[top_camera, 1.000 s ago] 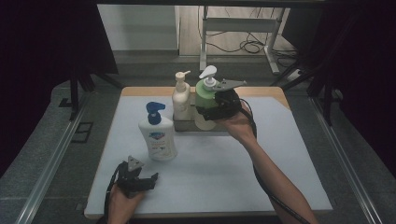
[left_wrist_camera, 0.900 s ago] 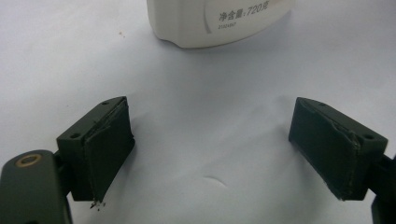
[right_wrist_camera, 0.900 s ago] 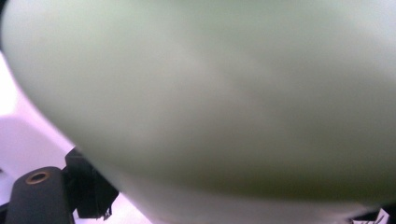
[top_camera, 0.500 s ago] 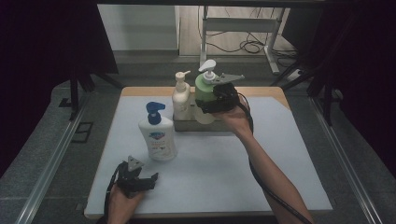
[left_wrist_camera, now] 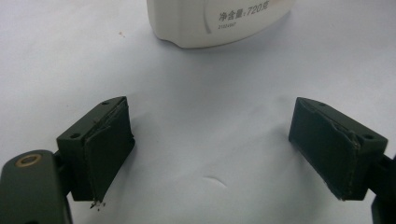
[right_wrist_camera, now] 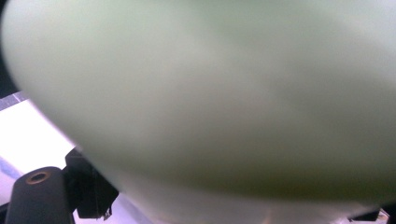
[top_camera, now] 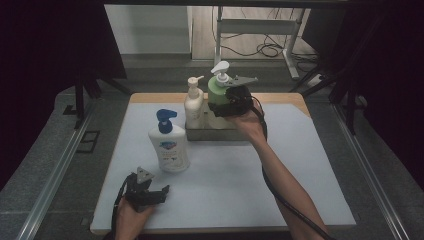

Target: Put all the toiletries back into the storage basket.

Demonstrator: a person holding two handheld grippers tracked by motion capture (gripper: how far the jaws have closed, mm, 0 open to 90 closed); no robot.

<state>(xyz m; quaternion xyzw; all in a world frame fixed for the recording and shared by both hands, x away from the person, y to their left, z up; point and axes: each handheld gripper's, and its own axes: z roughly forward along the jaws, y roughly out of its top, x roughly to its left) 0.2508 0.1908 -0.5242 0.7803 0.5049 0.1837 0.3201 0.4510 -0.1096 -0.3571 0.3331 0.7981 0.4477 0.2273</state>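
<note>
Right gripper is clamped around the body of the green bottle, jaws spread wide on either side of it; in the right gripper view the pale green wall sits pressed up against the lens, so it reads as a grip on a fat object, not empty jaws. Left gripper rests near the front edge of the table, jaws spread, nothing between them, just bare white mat.

Green bottle stands upright in the metal tray at the back of the table, right beside the cream bottle. Whether the two touch I can't tell. White bottle with the blue pump stands alone on the mat, in front of the tray to the left and close ahead of the left gripper; its base shows in the left gripper view.

Risks, as I judge them:
- Wide round body and smooth plastic: the pads grip near the widest part, so it could rotate or slip out if the bottle is lifted fast.
- Any sideways move to the left knocks the cream bottle; it's narrow and tall, so it tips easily.
- The tray rim could catch the bottle base if it's dragged rather than lifted clear.
- The pump head on top is a snag point for the cable.

Room: the mat right of the tray and the front right are open. The back edge sits just behind the tray, so there's no margin there.
</note>
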